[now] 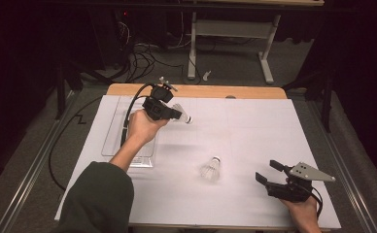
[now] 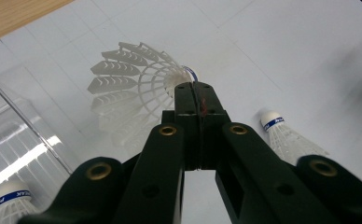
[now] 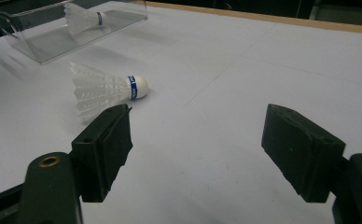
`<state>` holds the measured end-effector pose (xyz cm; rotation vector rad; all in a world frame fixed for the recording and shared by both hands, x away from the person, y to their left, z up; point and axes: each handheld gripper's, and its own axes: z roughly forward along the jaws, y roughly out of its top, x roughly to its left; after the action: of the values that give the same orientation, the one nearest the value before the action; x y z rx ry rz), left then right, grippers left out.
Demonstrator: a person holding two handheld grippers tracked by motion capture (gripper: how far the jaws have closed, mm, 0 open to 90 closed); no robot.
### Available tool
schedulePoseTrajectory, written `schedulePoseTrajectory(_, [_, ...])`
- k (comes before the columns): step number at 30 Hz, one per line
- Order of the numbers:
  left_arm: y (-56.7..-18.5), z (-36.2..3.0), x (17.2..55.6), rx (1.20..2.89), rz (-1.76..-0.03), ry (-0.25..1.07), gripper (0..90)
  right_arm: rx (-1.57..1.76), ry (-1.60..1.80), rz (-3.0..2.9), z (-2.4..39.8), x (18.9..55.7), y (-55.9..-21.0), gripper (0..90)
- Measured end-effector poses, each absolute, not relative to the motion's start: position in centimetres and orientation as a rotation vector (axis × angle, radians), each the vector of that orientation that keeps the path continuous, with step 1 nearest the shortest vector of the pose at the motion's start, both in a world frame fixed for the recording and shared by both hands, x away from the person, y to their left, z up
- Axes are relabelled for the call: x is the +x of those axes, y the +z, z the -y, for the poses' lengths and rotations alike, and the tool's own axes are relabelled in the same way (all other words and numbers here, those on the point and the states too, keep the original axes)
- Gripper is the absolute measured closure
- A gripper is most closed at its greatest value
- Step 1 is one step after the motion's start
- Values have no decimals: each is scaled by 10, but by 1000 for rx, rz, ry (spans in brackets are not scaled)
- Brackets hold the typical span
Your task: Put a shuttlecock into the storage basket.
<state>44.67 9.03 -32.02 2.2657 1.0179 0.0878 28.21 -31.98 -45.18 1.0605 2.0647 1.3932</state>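
My left gripper [image 1: 180,115] [image 2: 196,88] is shut on a white shuttlecock [image 1: 178,108] [image 2: 132,88] near its blue-banded cork, above the white mat just right of a clear tray [image 1: 112,132] [image 2: 16,140]. A second shuttlecock [image 1: 211,169] [image 2: 288,137] [image 3: 104,88] lies on its side mid-table. A third shuttlecock [image 2: 11,203] [image 3: 83,18] lies inside the tray [image 3: 30,44]. My right gripper [image 1: 265,170] [image 3: 198,112] stands open at the front right, a short way right of the lying shuttlecock, with nothing between its jaws.
A white mat [image 1: 254,131] covers the wooden table [image 1: 201,91], whose far edge shows bare wood. Beyond it are a dark floor with cables [image 1: 143,58] and a white stand [image 1: 192,53]. A green sleeve [image 1: 96,199] comes in at the bottom left.
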Motion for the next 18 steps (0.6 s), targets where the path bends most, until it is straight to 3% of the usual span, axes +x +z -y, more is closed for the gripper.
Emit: schedulePoseTrajectory(18, [-318,-116,434,2217,-1056,133,900,1063,1393,-2068,319,282,-452,245])
